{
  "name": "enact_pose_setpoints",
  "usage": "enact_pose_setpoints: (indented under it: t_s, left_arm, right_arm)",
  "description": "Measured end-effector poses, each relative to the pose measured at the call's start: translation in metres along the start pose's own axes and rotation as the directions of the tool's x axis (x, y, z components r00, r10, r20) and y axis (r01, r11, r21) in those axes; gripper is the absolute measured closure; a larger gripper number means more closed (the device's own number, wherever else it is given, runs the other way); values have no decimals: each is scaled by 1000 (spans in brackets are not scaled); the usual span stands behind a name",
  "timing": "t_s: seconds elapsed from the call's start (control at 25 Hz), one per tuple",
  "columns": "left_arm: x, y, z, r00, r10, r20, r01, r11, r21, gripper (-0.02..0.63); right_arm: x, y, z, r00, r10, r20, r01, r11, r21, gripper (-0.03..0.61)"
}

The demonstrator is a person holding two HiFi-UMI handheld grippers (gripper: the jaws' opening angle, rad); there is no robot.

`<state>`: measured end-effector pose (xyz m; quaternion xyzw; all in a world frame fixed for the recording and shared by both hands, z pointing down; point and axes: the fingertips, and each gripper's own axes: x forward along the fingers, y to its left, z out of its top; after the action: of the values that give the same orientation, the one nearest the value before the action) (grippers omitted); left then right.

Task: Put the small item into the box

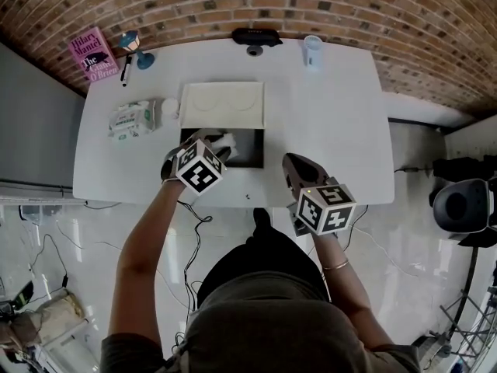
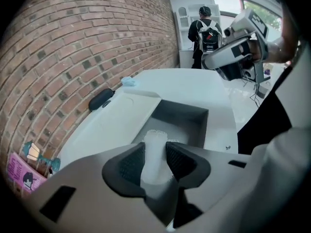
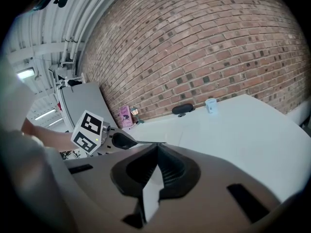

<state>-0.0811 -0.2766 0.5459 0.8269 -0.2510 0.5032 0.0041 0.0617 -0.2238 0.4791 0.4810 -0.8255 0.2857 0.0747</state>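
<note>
White table [image 1: 334, 130], left hand-held gripper [image 2: 155, 155] clamped on small item [image 2: 155, 138] over black box [image 2: 188, 116], right hand-held gripper [image 3: 156, 152] closed

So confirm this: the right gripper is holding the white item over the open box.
Wrong on one point: the left gripper holds the white item over the open box, as the left gripper view shows. The right gripper has its jaws together on nothing.

Left claw [image 2: 155, 161] grips the small item [image 2: 154, 144], right claw [image 3: 158, 152] closed.
</note>
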Motion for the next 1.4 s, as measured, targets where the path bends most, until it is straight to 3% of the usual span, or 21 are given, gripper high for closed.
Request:
enact_pose_setpoints:
  t_s: [0.28,0.64,1.08,1.4]
  left_arm:
    - [20,-11,1,996,-70,-62,76,992,103,463]
    - [32,-16,5,988,-117,-101,132,978,163,463]
    - [32,-17,8,991,-106,-81,117,984,137,462]
    - [20,-14,18,995,-95,-23,96,993,61,431]
  right_arm:
    - [-2,-8,-1,1000,-21,1,21,1000,11,571]
    - [-5,-19,-3,999,-43,-8,43,999,26,571]
    - [-2,-18,-5,999,-24,-22,24,999,21,571]
    - [2,-13,-4,999,9,-36,-9,1000,5,571]
